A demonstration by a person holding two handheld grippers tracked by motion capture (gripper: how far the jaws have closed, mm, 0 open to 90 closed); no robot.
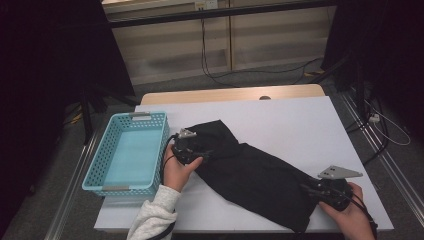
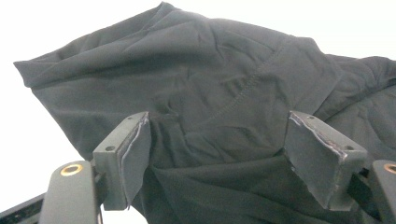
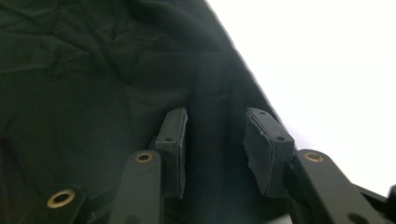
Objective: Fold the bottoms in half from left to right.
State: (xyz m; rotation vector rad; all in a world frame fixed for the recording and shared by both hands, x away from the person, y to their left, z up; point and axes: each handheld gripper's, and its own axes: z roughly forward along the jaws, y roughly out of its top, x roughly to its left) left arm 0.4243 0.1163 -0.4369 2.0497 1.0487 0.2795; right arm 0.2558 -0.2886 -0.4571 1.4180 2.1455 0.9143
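A black garment (image 1: 250, 172) lies as a long band slanting from the middle of the high view down to the lower right, flat on the white desk (image 1: 300, 125). The left gripper (image 1: 192, 150) sits at its upper left end, fingers (image 2: 130, 154) spread wide with cloth bulging between them but not pinched. The right gripper (image 1: 312, 190) sits at the lower right end, its fingers (image 3: 268, 149) partly apart over a ridge of fabric near the hem, not pressing on it as far as the view tells. With 1 gripper at each end, the likely aim is to take both ends and fold or lift the piece

A turquoise basket (image 1: 97, 172) stands empty at the left of the frame, just beside the left hand, probably where the cloth is bound. The white top covers a wooden desk whose far edge shows. Beyond lie grey floor, cables (image 1: 210, 65) and a pale wall flanked by dark drapes
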